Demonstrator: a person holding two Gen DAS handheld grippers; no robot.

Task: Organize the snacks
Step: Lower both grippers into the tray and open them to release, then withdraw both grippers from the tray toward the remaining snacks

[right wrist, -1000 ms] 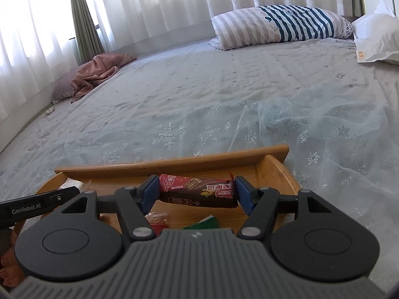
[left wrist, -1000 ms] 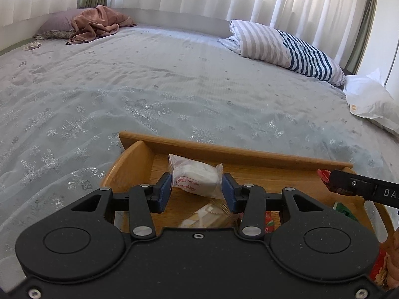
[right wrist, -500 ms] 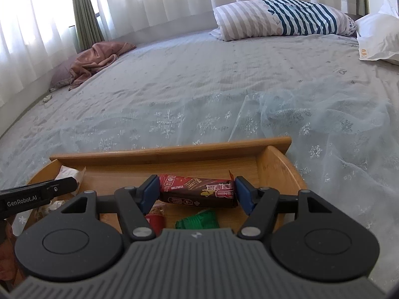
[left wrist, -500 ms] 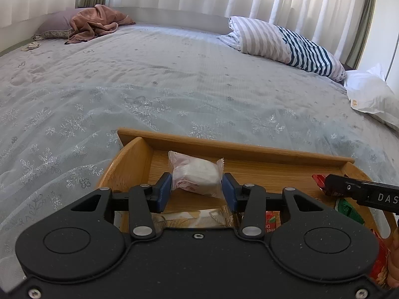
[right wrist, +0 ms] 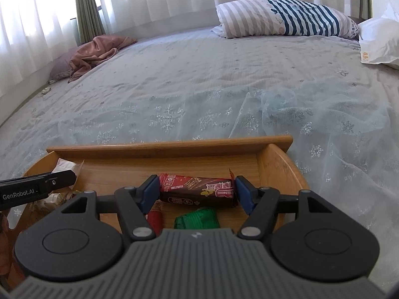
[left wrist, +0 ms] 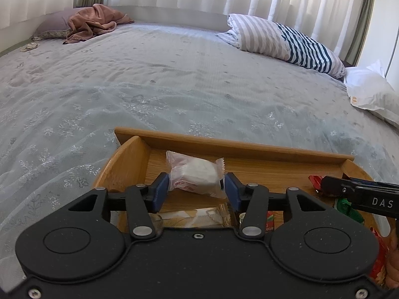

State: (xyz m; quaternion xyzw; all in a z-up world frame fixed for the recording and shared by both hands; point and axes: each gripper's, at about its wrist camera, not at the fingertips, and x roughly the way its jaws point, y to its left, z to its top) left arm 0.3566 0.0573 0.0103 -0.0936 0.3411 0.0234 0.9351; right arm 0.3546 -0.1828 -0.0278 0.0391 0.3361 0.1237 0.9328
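Observation:
A wooden tray (left wrist: 224, 147) sits on the bed right below both grippers. The jaws of my left gripper (left wrist: 195, 186) are opening. A white wrapped snack (left wrist: 197, 177) lies between its blue pads, which no longer squeeze it, over the tray's left end. My right gripper (right wrist: 197, 184) is shut on a red-and-brown chocolate bar (right wrist: 199, 191), gripped by its ends over the right half of the tray (right wrist: 169, 147). Under the grippers lie a beige wafer packet (left wrist: 189, 218), a green wrapped sweet (right wrist: 197, 218) and a red packet (right wrist: 154, 216).
The tray rests on a grey bedspread with a sheer snowflake cloth (right wrist: 311, 114) bunched at the right. At the far side lie a striped pillow (left wrist: 286, 42), a white pillow (left wrist: 371, 94) and a brown blanket (left wrist: 94, 22).
The left pads have spread slightly apart from the white snack, which sits a little lower toward the tray. The right gripper still holds the chocolate bar in the same place.

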